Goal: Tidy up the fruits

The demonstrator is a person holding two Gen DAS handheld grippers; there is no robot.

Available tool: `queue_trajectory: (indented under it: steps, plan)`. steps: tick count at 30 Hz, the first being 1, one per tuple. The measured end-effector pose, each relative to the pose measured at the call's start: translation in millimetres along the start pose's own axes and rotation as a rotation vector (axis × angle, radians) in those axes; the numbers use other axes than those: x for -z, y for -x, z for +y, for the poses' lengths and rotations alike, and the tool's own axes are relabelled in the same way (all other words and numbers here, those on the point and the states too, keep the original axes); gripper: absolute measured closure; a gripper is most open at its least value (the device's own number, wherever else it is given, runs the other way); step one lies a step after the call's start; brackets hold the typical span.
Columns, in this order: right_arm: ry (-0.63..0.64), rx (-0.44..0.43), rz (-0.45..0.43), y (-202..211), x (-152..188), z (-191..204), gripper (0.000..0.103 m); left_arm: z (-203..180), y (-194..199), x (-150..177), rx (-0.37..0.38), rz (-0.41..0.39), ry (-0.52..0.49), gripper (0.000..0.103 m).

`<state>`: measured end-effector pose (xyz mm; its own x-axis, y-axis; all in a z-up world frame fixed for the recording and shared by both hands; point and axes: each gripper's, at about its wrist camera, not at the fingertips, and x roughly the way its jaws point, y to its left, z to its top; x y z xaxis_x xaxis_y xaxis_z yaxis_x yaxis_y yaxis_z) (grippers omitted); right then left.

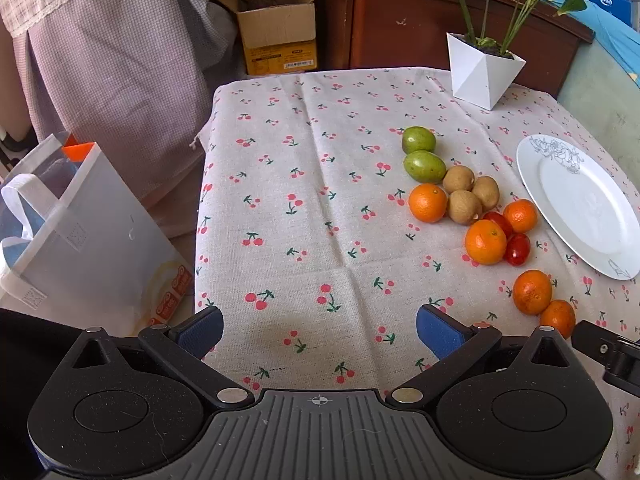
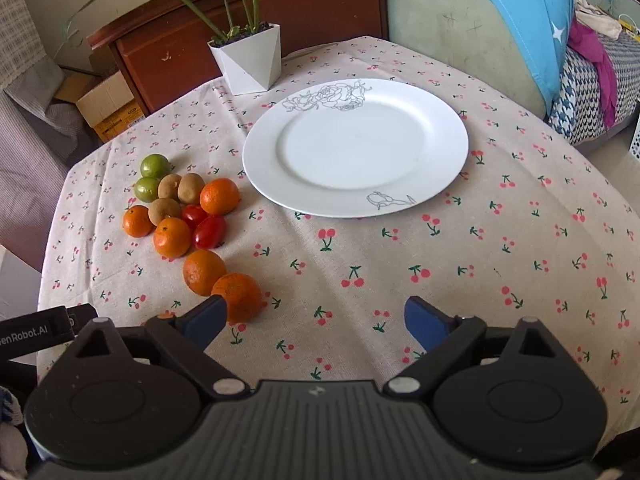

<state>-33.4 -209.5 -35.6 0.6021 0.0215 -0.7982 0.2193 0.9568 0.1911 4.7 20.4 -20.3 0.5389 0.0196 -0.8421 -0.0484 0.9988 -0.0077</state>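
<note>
A heap of fruit lies on the cherry-print tablecloth (image 1: 304,208): two green fruits (image 1: 424,166), three brown kiwis (image 1: 464,206), several oranges (image 1: 485,241) and two red tomatoes (image 1: 517,249). The same heap shows at the left in the right wrist view (image 2: 172,236). An empty white plate (image 2: 356,146) lies to its right; it also shows in the left wrist view (image 1: 580,204). My left gripper (image 1: 320,330) is open and empty over bare cloth, left of the fruit. My right gripper (image 2: 316,322) is open and empty; its left finger is just next to the nearest orange (image 2: 238,296).
A white faceted plant pot (image 1: 482,70) stands at the table's far edge. A white bag (image 1: 80,232) and a cardboard box (image 1: 276,28) sit off the table's left side. A sofa with cushions (image 2: 520,32) lies beyond the right edge.
</note>
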Motion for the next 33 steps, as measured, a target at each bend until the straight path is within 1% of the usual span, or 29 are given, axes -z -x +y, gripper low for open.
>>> queue_trajectory:
  steps: [3, 5, 6, 8, 9, 10, 12, 17, 19, 23, 25, 27, 29, 33]
  plan:
    - [-0.034, -0.065, -0.009, 3.4, 3.1, -8.8, 0.019, 4.1, -0.6, -0.2, 0.009, -0.003, 0.010, 0.000]
    - [-0.032, -0.095, -0.014, 4.9, 5.5, -10.4, 0.024, 5.9, -0.1, -0.6, 0.013, -0.008, 0.015, 0.000]
    - [-0.022, -0.108, -0.021, 5.4, 7.2, -9.7, 0.028, 7.1, 0.2, -0.6, 0.013, -0.012, 0.018, 0.000]
    - [-0.003, -0.128, -0.032, 4.2, 10.0, -8.0, 0.034, 8.3, 0.6, -0.4, 0.016, -0.014, 0.023, 0.000]
    - [0.003, -0.138, -0.035, 2.8, 11.3, -7.2, 0.039, 8.6, 0.5, -0.2, 0.023, -0.014, 0.025, 0.000]
    - [0.007, -0.150, -0.035, 1.1, 12.3, -6.6, 0.042, 8.5, 0.4, 0.0, 0.030, -0.013, 0.026, 0.000]
    - [0.008, -0.169, -0.033, -3.3, 13.3, -5.1, 0.052, 8.1, 1.0, 0.3, 0.038, -0.016, 0.030, 0.000]
    - [0.028, -0.218, -0.057, -7.5, 12.9, 2.7, 0.059, 8.2, 1.8, 0.3, 0.053, -0.023, 0.042, 0.000]
    - [0.038, -0.235, -0.060, -9.1, 12.9, 7.0, 0.060, 7.9, 0.4, 0.5, 0.055, -0.022, 0.043, 0.000]
    - [0.047, -0.240, -0.056, -13.5, 13.5, 12.9, 0.061, 6.5, -0.4, 1.5, 0.061, -0.022, 0.038, 0.000]
    - [0.058, -0.237, -0.057, -16.3, 13.9, 15.4, 0.065, 5.8, 0.2, 1.7, 0.068, -0.029, 0.037, 0.000]
    - [0.079, -0.220, -0.071, -17.6, 14.7, 18.9, 0.071, 4.8, 0.8, 2.2, 0.085, -0.037, 0.037, 0.001]
    - [0.090, -0.220, -0.075, -17.5, 15.1, 19.9, 0.072, 2.2, 1.2, 2.9, 0.089, -0.042, 0.031, 0.001]
    - [0.064, -0.214, -0.068, -13.5, 14.8, 11.5, 0.072, -6.4, 3.0, 4.5, 0.113, -0.047, 0.010, 0.002]
